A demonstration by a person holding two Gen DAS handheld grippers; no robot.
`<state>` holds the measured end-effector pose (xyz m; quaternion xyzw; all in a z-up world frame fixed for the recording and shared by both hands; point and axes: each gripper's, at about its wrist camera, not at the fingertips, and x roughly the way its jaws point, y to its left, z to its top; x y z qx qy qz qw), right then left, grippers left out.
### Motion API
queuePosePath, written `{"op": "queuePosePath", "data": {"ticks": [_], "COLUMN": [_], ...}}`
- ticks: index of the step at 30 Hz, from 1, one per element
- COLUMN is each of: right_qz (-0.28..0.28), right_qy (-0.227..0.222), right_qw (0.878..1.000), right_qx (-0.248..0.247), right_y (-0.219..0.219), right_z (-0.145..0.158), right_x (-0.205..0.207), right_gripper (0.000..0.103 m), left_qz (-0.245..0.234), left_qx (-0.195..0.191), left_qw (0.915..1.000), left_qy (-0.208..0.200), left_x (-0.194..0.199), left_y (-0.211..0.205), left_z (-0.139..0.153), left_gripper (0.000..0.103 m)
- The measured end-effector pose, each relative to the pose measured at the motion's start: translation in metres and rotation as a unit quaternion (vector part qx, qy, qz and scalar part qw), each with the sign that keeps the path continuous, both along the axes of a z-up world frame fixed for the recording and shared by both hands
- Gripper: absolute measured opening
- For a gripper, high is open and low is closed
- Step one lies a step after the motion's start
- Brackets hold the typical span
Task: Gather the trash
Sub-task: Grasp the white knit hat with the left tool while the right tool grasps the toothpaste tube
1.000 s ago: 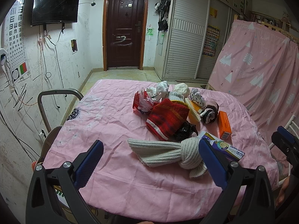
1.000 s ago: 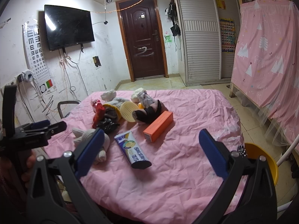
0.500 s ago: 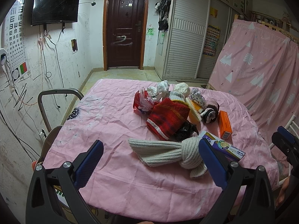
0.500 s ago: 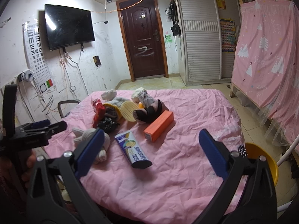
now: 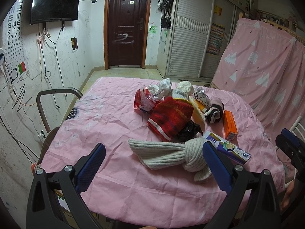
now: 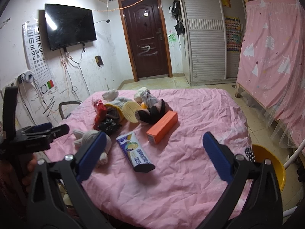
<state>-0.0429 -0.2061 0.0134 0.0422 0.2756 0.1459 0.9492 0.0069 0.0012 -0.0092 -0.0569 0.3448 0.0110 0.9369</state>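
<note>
Both tongs agape, empty: left tongs (image 5: 153, 165), right tongs (image 6: 153, 157). Crumpled white paper (image 5: 161, 88) light, crushable; pinch bulk. Orange box (image 6: 162, 126) stiff; grip long sides.

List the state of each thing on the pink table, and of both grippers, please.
left gripper: open, empty, above the table edge.
right gripper: open, empty.
toothpaste box: lying flat, closed.
orange box: lying flat, closed.
cream scarf: knotted, lying flat.
red knit hat: crumpled on the pile.
white paper: crumpled.
yellow bin: upright beside the table; inside hidden.
</note>
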Motion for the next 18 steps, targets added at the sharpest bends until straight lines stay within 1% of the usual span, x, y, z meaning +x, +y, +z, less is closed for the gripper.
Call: {"op": "queuePosePath", "data": {"ticks": [5,10,14,18], "right_qz": [0.014,0.030,0.044,0.056], "right_qy": [0.032,0.054,0.072,0.085], "right_qw": [0.999,0.998,0.996,0.995], "right_qx": [-0.005,-0.009,-0.008,-0.008], "right_y": [0.010,0.016,0.019,0.024], "right_z": [-0.021,-0.038,-0.050,-0.057], "right_x": [0.012,0.027,0.039,0.046], "right_gripper": [0.097,0.097,0.097,0.097], "left_qz": [-0.019,-0.043,-0.063,-0.107], "left_qx": [-0.001,-0.008,-0.002,0.008], "left_qw": [0.9997,0.9984,0.9976,0.9939], "left_qy": [0.016,0.035,0.030,0.029], "left_x": [0.008,0.020,0.029,0.035], "left_y": [-0.008,-0.014,-0.023,-0.037], "left_z": [-0.013,-0.025,-0.024,-0.023], "left_gripper": [0.092,0.092,0.092,0.092]}}
